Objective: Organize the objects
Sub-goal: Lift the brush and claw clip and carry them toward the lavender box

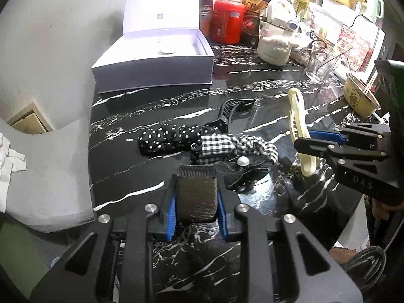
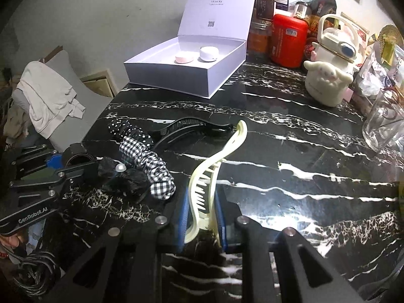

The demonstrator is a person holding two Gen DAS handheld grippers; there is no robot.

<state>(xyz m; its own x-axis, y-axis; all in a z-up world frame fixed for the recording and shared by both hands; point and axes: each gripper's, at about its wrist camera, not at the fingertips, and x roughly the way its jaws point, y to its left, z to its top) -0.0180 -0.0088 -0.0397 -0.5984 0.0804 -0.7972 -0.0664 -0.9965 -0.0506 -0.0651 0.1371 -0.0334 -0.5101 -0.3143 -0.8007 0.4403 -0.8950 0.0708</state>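
Already both were loaded: left gripper (image 1: 196, 203) pinched a dark comb-like clip (image 1: 197, 197), right gripper (image 2: 202, 223) clamped the cream claw clip (image 2: 209, 176) by its end, so it could have swung loose before reaching the box (image 2: 186, 75).

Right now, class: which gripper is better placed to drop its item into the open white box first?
Left gripper, judging loosely: holding the dark hair roll, it faces the white box.

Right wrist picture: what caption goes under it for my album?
Right gripper clamps a cream hair clip above the black marble table.
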